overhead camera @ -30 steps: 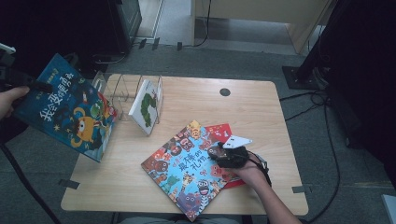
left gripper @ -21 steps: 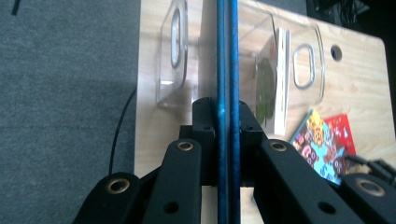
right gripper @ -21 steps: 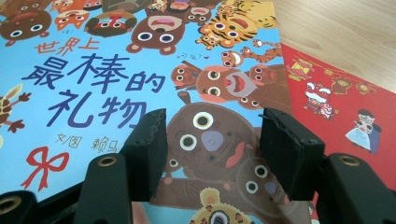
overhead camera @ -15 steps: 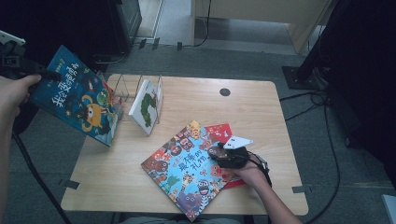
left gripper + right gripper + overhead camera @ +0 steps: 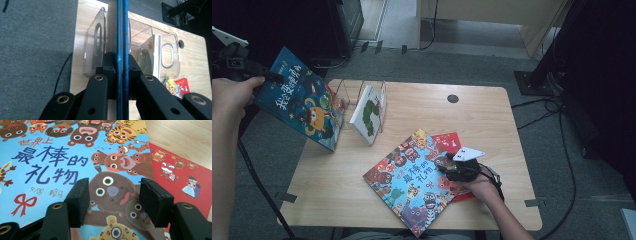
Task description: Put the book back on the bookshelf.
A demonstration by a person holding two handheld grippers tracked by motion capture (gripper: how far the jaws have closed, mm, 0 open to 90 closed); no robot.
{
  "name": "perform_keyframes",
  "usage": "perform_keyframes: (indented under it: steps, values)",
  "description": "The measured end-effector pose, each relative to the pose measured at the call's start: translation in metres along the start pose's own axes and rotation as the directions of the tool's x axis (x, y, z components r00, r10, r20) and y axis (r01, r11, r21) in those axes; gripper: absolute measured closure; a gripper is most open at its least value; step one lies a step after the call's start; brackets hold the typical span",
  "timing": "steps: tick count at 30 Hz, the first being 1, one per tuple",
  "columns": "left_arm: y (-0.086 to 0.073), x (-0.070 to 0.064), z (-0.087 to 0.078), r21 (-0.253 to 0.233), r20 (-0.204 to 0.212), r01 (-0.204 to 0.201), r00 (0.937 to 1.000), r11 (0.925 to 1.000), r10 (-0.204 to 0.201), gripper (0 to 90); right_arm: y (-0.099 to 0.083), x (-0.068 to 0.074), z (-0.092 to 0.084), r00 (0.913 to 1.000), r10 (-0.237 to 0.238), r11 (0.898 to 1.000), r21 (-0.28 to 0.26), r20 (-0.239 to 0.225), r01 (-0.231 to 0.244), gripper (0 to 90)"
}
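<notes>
Left gripper [image 5: 121, 75] pinches blue book [image 5: 302, 105] by edge; book has dropped closer to clear rack [image 5: 97, 47] just beyond jaws, so slotting looks next. Right gripper [image 5: 113, 195] spread, resting on animal book [image 5: 62, 152] on bench [image 5: 492, 115].

A red book [image 5: 451, 143] on the table [image 5: 482, 120] — black stand [image 5: 537, 80] beyond.

At the upper left of the frame my left gripper [image 5: 262, 80] holds a blue book [image 5: 302, 106] up beside the clear rack [image 5: 343, 95]. Lower right, my right gripper [image 5: 451, 165] rests on the animal book [image 5: 409, 182].
</notes>
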State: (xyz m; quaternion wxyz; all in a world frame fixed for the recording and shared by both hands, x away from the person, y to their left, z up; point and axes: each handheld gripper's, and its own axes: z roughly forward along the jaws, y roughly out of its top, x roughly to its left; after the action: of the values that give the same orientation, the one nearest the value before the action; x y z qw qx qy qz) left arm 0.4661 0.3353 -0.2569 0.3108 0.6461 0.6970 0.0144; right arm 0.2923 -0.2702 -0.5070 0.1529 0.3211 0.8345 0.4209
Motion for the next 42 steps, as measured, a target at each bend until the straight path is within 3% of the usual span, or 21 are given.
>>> perform_keyframes:
  steps: [2,8,11,13,16,18,23,26,27,32,39,41,42]
  values:
    - [0.001,0.001,0.002,-0.017,0.008,0.002,1.0000,0.9999,-0.002,83.1,-0.001,0.000,-0.001,1.0000,0.000,1.000,-0.001,-0.001,0.000,40.7]
    - [0.003,0.005,0.001,-0.004,0.059,-0.004,0.9982,1.0000,0.005,79.3,-0.001,-0.001,-0.002,1.0000,-0.004,1.000,-0.001,-0.001,0.004,40.6]
    - [0.003,0.007,-0.001,-0.004,0.061,0.001,0.9981,1.0000,-0.001,71.4,-0.001,-0.001,-0.001,1.0000,-0.005,1.000,-0.001,-0.004,0.005,40.5]
    - [0.003,0.007,-0.002,0.003,0.036,-0.018,0.9992,0.9998,0.017,58.7,-0.001,-0.001,-0.001,1.0000,-0.006,1.000,-0.001,-0.005,0.006,40.5]
    - [0.003,0.005,-0.007,-0.015,0.031,-0.038,0.9988,0.9991,0.039,53.4,-0.001,-0.001,-0.001,1.0000,-0.007,1.000,-0.002,-0.005,0.007,40.5]
    - [0.004,0.003,-0.012,-0.037,0.052,-0.030,0.9982,0.9989,0.032,52.4,-0.002,-0.001,-0.001,1.0000,-0.007,1.000,-0.004,-0.004,0.007,40.5]
    - [0.004,0.003,-0.025,-0.046,0.058,-0.037,0.9975,0.9982,0.040,49.1,-0.002,-0.001,-0.001,1.0000,-0.004,1.000,-0.003,-0.003,0.004,40.5]
    - [0.003,0.004,-0.030,-0.033,0.034,-0.047,0.9983,0.9984,0.048,48.6,-0.002,-0.001,-0.001,1.0000,-0.002,1.000,-0.004,-0.005,0.002,40.6]
    - [0.002,0.004,-0.035,-0.045,0.053,-0.040,0.9977,0.9982,0.042,48.4,-0.002,-0.001,-0.002,1.0000,-0.003,1.000,-0.002,-0.006,0.003,41.1]
    - [-0.001,0.001,-0.049,-0.056,0.063,-0.038,0.9972,0.9977,0.041,47.4,-0.001,-0.002,-0.002,1.0000,-0.001,1.000,0.000,-0.007,0.001,42.8]
    - [-0.014,-0.010,-0.078,-0.107,0.069,-0.068,0.9947,0.9919,0.075,46.5,-0.001,-0.003,-0.004,1.0000,0.003,1.000,0.006,-0.009,-0.003,46.5]
    - [-0.019,-0.016,-0.085,-0.113,0.055,-0.092,0.9937,0.9894,0.098,46.3,-0.001,-0.003,-0.004,0.9999,0.005,1.000,0.007,-0.009,-0.005,46.7]
    - [-0.025,-0.021,-0.087,-0.130,0.039,-0.117,0.9917,0.9847,0.123,45.7,-0.001,-0.003,-0.004,0.9999,0.009,1.000,0.007,-0.010,-0.009,46.8]
